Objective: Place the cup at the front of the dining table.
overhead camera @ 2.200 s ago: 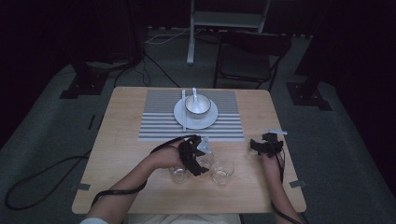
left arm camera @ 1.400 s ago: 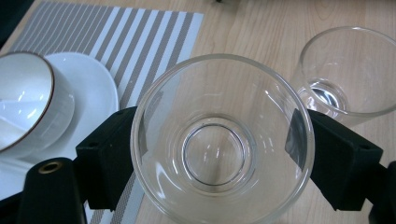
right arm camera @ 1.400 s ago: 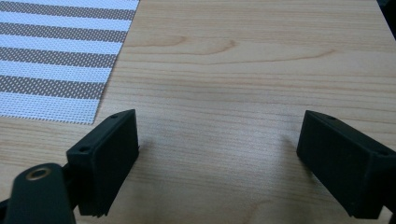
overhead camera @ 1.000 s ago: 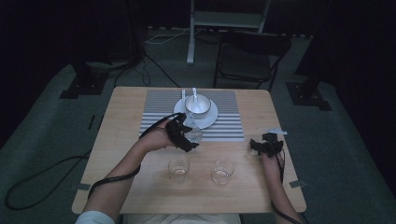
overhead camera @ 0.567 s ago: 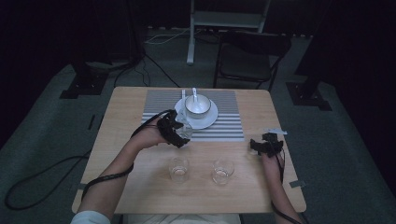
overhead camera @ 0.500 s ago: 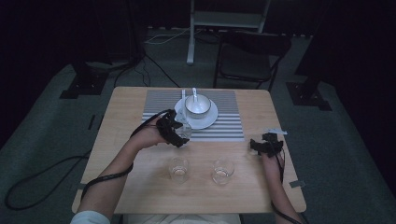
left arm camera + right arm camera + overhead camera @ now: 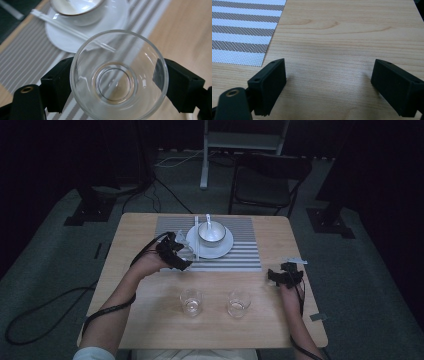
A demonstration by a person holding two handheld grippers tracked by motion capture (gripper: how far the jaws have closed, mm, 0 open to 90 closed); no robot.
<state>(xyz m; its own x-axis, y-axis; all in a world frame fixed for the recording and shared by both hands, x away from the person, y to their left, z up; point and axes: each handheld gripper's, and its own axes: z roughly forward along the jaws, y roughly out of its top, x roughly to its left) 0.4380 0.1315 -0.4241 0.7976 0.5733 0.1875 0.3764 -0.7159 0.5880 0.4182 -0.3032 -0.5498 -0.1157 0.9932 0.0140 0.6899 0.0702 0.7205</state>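
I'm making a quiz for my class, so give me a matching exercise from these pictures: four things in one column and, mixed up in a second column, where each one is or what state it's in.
Things
1. left gripper
2. right gripper
3. bowl
4. two glasses near the table's front

Places or states
A. on the white plate
B. open over bare wood
C. standing on bare wood, ungripped
D. shut on a clear glass cup above the striped placemat

Pairs: 1-D, 2-B, 3-A, 4-C

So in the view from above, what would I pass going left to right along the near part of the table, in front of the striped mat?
Left drinking glass → right drinking glass → right gripper, jaws open, near the table's right edge.
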